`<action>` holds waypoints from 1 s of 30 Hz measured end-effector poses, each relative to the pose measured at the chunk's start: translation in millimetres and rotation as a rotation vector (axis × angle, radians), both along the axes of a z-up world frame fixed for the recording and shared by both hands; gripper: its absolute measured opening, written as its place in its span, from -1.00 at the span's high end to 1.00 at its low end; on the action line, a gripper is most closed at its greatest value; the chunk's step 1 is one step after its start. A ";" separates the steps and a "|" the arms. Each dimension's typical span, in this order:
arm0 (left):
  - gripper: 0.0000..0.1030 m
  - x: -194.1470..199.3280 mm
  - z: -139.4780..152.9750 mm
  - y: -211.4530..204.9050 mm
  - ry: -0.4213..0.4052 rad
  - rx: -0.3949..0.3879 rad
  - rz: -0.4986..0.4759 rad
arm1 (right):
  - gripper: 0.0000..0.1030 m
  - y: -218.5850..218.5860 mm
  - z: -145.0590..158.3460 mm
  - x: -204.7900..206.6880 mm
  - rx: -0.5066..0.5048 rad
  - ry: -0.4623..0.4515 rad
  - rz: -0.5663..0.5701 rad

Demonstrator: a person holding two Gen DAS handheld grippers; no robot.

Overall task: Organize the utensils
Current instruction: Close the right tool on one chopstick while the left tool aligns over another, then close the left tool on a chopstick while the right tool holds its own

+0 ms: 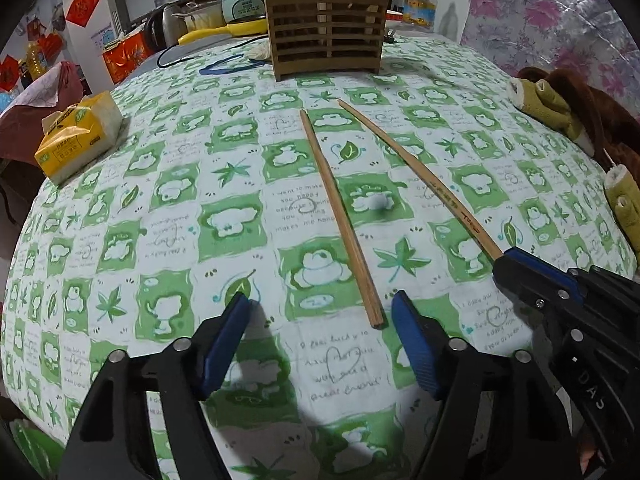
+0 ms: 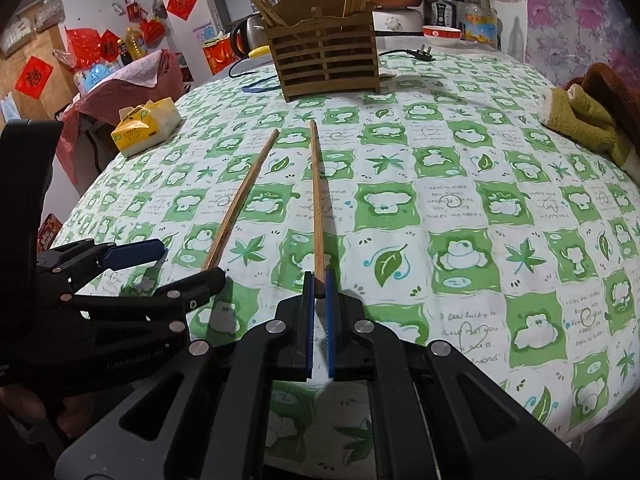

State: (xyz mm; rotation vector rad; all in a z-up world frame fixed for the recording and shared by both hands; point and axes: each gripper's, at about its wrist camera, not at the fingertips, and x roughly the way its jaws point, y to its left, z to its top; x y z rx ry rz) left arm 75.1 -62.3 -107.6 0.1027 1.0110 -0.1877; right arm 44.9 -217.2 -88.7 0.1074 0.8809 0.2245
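Tissues [image 1: 78,136] sit far left on the tablecloth [image 1: 200,200]. Left gripper [image 1: 320,320] stands spread around one chopstick's [image 1: 340,216] near end, not touching. Right gripper [image 2: 319,284] pinches the other chopstick [image 2: 317,200], hiding its end. Holder's [image 1: 326,36] top is cut off.

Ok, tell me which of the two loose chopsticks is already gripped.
The printed chopstick, the one nearer the towel: the right gripper is shut on its end. The plain chopstick lies free.
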 end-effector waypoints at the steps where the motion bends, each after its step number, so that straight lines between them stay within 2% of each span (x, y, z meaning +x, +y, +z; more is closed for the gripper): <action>1: -0.29 -0.2 0.0 -0.4 -0.010 0.000 -0.006 | 0.89 -0.9 0.2 0.2 0.004 0.000 -0.001; 2: -0.18 -0.9 0.2 -1.3 -0.020 0.003 -0.013 | 0.89 -1.0 0.3 0.1 0.005 0.000 -0.001; 5: 0.48 -3.2 2.7 -7.6 -0.040 0.012 -0.050 | 0.89 -1.9 0.7 0.0 0.006 -0.001 -0.004; 6: 0.71 -5.0 2.8 -12.9 -0.050 0.037 -0.075 | 0.89 -2.1 0.7 -0.1 0.006 0.000 -0.003; 7: 0.79 -7.3 2.5 -17.1 -0.056 0.047 -0.099 | 0.89 -2.3 0.8 -0.2 0.006 0.000 -0.004; 10: 0.80 -10.4 1.8 -19.9 -0.068 0.065 -0.109 | 0.89 -3.0 2.3 -0.7 0.007 -0.004 -0.005; 13: 0.85 -9.0 4.2 -13.0 -0.035 0.036 -0.098 | 0.88 -4.5 5.4 -1.9 0.005 -0.011 -0.007; 17: 0.89 -11.8 8.7 -6.6 -0.042 0.072 -0.086 | 0.88 -6.0 9.2 -3.0 0.008 -0.018 -0.013; 22: 0.89 -16.7 28.3 3.3 -0.091 0.057 -0.084 | 0.89 -5.4 17.6 -5.0 0.005 -0.035 -0.014; 26: 0.89 -19.8 54.2 15.0 -0.144 0.007 -0.079 | 0.89 -6.7 29.8 -6.9 0.006 -0.064 -0.020; 30: 0.89 -16.8 72.3 25.6 -0.152 -0.036 -0.067 | 0.89 -10.5 44.2 -7.1 0.011 -0.096 -0.031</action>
